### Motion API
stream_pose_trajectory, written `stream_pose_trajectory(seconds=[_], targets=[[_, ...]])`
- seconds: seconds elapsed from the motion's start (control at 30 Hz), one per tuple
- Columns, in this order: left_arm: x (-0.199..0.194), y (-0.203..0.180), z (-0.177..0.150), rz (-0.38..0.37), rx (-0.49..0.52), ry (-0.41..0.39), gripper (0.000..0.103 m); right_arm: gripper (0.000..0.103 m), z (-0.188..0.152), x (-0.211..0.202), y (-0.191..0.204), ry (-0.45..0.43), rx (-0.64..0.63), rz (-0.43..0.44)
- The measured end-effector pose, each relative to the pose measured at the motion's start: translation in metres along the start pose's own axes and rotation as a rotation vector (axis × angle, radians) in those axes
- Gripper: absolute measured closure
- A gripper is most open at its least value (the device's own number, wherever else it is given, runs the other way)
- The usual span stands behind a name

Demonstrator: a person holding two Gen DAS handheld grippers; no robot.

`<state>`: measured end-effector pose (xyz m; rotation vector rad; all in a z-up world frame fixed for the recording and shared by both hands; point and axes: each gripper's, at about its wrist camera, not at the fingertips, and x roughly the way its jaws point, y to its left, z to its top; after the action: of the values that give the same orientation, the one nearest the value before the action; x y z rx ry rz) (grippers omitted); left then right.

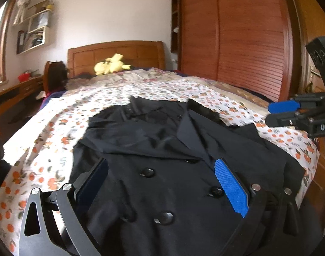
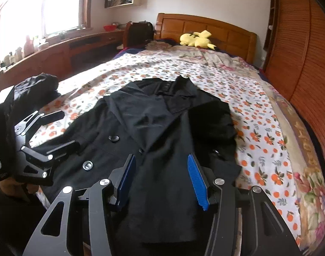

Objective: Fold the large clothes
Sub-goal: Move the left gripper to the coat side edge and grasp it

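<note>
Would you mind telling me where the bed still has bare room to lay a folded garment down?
The floral bedspread lies bare between the black coat's collar and the yellow plush toy by the headboard. A narrower strip runs between the coat and the wardrobe-side edge. The near end is crowded: the coat, both grippers, and a dark bundle on the window side.

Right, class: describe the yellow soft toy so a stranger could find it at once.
Start at the wooden headboard at the far end of the bed with the orange-flowered sheet. Just in front of that headboard lies the yellow plush toy. It is the only bright yellow thing there, far from the black buttoned coat.
</note>
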<state>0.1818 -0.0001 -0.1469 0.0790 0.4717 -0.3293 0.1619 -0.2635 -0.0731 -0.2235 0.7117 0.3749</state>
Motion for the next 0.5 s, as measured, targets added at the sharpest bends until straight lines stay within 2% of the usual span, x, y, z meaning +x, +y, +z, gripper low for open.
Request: stream_pose_trajectory(seconds=[0.3, 0.5], targets=[[0.015, -0.07, -0.013, -0.1, 0.044, 0.054, 0.003, 0.054, -0.046, 0.002, -0.044, 0.042, 0.024, -0.028], [0.027, -0.106, -0.022, -0.123, 0.053, 0.101, 0.004, 0.054, -0.073, 0.003, -0.071, 0.061, 0.064, -0.012]])
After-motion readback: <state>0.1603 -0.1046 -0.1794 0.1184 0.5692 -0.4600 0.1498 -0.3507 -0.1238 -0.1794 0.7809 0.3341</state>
